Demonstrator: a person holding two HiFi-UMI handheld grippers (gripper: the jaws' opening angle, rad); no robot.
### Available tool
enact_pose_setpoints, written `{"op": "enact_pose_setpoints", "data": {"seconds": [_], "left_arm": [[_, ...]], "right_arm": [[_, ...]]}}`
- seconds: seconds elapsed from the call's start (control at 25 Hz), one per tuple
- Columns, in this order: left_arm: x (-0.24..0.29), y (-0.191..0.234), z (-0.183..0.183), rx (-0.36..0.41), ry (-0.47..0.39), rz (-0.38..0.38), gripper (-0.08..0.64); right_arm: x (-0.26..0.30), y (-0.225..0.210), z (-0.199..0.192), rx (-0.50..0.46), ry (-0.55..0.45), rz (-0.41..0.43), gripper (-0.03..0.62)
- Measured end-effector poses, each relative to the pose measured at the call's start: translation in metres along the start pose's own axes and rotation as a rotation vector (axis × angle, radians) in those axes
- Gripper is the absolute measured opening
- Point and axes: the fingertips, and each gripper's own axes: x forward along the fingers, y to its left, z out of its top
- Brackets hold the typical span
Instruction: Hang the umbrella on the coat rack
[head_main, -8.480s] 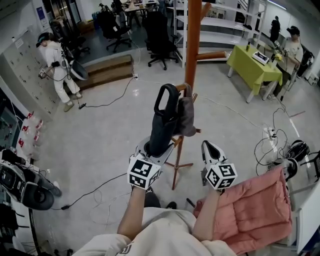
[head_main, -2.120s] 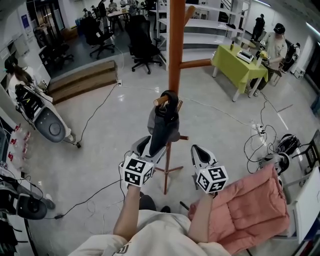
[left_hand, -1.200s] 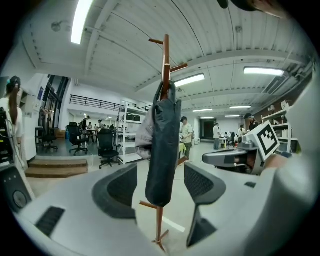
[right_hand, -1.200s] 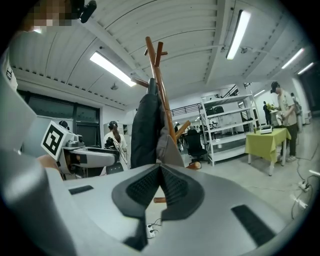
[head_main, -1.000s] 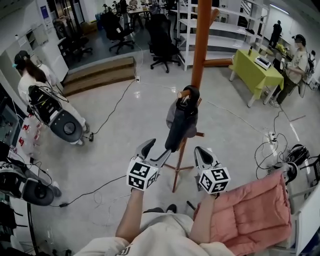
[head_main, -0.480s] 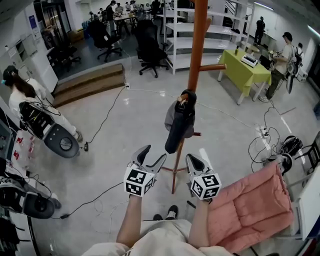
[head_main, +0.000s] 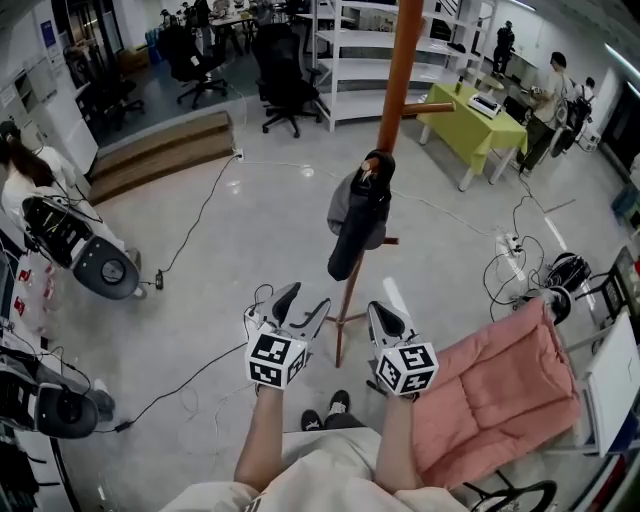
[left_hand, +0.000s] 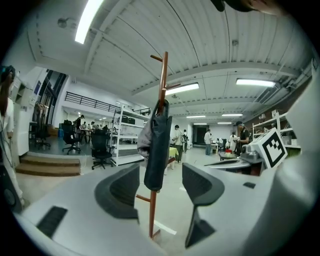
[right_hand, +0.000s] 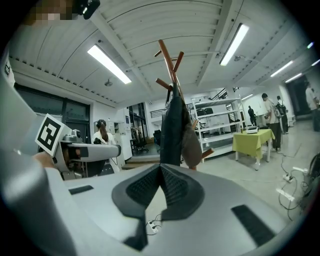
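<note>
The dark folded umbrella (head_main: 356, 222) hangs by its loop handle from a peg of the brown coat rack (head_main: 400, 62), with a grey garment behind it. Both grippers are back from the rack, close to the person's body. My left gripper (head_main: 305, 300) is open and its jaws are closing, with nothing between them. In the left gripper view the umbrella (left_hand: 157, 145) and the rack (left_hand: 162, 80) show far off through the gap of my left gripper (left_hand: 160, 187). My right gripper (head_main: 380, 312) is shut and empty. In the right gripper view its pads meet (right_hand: 161, 185) below the distant umbrella (right_hand: 172, 130).
A pink padded seat (head_main: 500, 400) stands close at the right. Cables (head_main: 520, 265) trail over the floor. A green table (head_main: 470, 115) with people near it is at the back right. Office chairs (head_main: 285, 85) and white shelving (head_main: 340, 50) are behind. A person with equipment (head_main: 60, 230) is at the left.
The left gripper, earlier shut on the umbrella, has let go of it on the peg. Both grippers have drawn back from the rack toward the person.
</note>
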Motion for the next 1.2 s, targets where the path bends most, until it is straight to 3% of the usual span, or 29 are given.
{"op": "enact_pose_setpoints", "data": {"seconds": [0.44,0.8,1.2], "left_arm": [[-0.027,-0.008,-0.018,-0.010,-0.049,0.034,0.144],[-0.038,-0.009,-0.008,-0.016,-0.087,0.042,0.008],[-0.034,-0.017,-0.013,0.006,-0.069,0.009,0.006]], "right_arm": [[-0.020,0.016,-0.019,-0.030,0.002,-0.005,0.003],[-0.029,0.022,-0.015,-0.023,-0.014,-0.007,0.003],[-0.037,0.017,-0.014,-0.019,-0.043,-0.041,0.003]]}}
